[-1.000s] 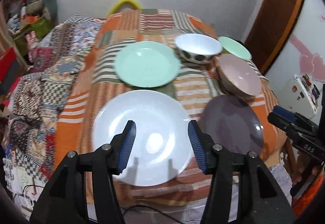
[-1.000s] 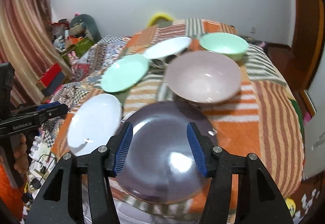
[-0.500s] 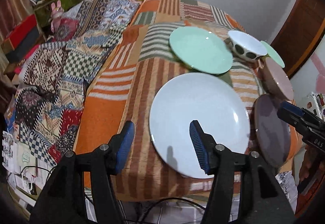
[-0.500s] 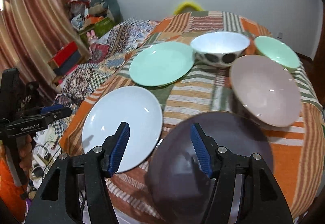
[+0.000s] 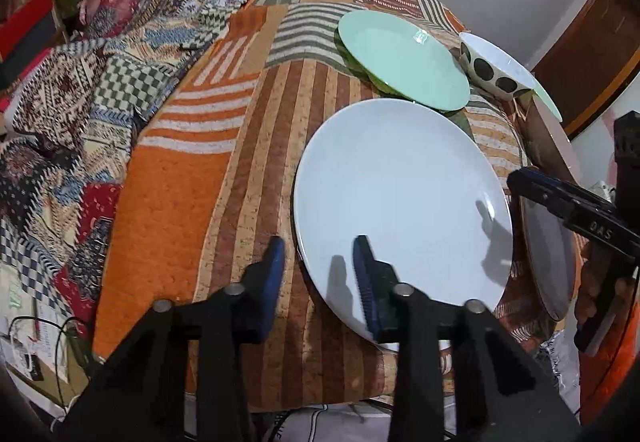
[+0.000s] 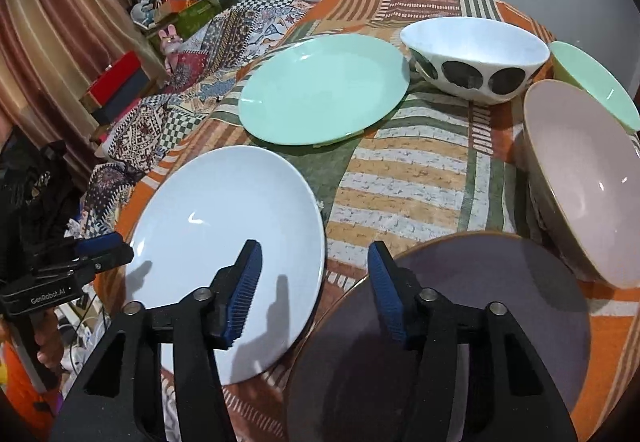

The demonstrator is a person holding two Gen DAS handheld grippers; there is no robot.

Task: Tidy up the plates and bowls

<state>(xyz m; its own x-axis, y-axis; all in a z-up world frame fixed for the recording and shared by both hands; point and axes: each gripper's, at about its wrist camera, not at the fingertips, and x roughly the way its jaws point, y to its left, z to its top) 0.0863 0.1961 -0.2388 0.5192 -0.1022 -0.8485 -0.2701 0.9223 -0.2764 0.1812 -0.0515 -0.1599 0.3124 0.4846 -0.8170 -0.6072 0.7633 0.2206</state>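
White plate lies at the near edge of the striped tablecloth, green plate behind it, dark plate beside it. Left gripper stands open, straddling the white plate's near-left rim. Right gripper stands open between the white and dark plates. Spotted bowl, pink bowl and green bowl sit farther back.

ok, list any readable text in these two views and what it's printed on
"DAS" – white letters on the black body of the right claw, seen at the right edge of the left wrist view.
"GenRobot.AI" – white letters on the black body of the left claw, seen at the left edge of the right wrist view.
The boxes piled by the wall carry print too small and blurred to read.
The plates and bowls carry no text.
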